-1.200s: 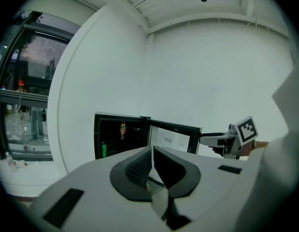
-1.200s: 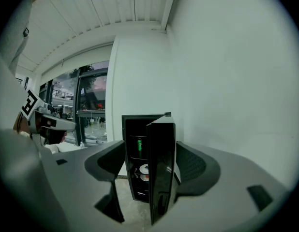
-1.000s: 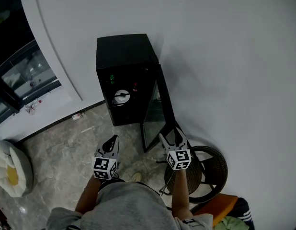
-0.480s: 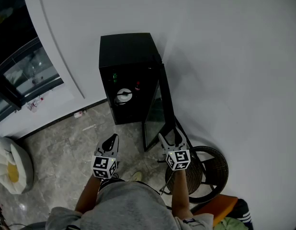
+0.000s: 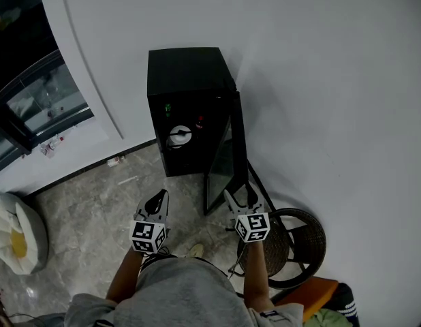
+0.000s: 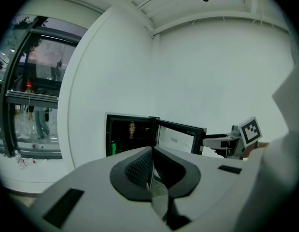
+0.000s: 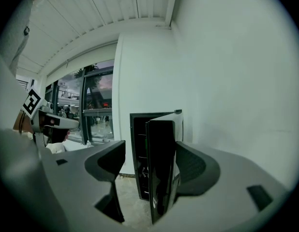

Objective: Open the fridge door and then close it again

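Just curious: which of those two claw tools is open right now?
The right gripper, by the fridge door: its jaws stand apart, while the left gripper is shut.

Light's soft and even: white wall [image 5: 319, 80] bright, fridge [image 5: 186, 70] interior dark, with a faint shadow beside it. Gripper views are heavily fisheyed with black corners; head view's sharp.

Ahead of the left gripper [image 6: 151, 164], we can't identify the small items inside the fridge [image 6: 129, 138], and its base is hidden behind the gripper body. Seen between the right gripper [image 7: 149, 152] jaws, the fridge door [image 7: 161, 170] stands edge-on, covering most of the interior; pad contact unclear. Beside that gripper, an orange object [image 5: 307, 292] is cut by the frame's bottom edge.
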Tool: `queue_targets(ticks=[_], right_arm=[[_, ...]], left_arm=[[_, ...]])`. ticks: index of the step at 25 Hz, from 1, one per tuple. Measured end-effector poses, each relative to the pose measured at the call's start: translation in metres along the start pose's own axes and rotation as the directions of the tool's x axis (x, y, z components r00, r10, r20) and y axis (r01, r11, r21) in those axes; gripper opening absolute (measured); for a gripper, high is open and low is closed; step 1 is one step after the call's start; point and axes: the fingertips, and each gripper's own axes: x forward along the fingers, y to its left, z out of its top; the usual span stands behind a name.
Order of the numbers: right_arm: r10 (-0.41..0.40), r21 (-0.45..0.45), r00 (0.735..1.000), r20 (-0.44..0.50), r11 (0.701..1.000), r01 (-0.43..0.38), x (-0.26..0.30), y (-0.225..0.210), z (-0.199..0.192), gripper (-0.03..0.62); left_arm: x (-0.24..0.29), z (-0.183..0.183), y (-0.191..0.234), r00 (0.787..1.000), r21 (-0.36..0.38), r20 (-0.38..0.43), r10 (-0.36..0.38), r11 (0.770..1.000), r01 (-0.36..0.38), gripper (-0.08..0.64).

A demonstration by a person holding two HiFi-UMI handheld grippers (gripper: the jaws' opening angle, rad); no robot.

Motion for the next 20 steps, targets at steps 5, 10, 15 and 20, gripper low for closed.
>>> queue_targets(ticks=[5, 10, 15, 20], right_arm=[[-0.009, 0.006, 1.000, -0.003, 1.000, 0.009, 0.009, 0.013, 0.002, 0.319], [-0.021, 0.005, 1.000, -0.007, 1.000, 0.021, 0.021, 0.030, 0.004, 0.319], [-0.043, 0.009, 0.999, -0.017, 0.999, 0.043, 0.034, 0.044, 0.007, 0.319], [-0.054, 0.007, 0.998, -0.024, 0.999, 0.054, 0.044, 0.062, 0.009, 0.319]], left_arm=[[-0.009, 0.002, 0.018, 1.000, -0.002, -0.002, 0.011, 1.000, -0.011, 0.015], [-0.020, 0.004, 0.043, 1.000, -0.007, -0.001, 0.021, 1.000, -0.021, 0.015], [-0.029, 0.008, 0.069, 1.000, -0.010, 0.004, 0.028, 1.000, -0.028, 0.015], [-0.040, 0.009, 0.096, 0.999, -0.016, 0.007, 0.034, 0.999, -0.034, 0.015]])
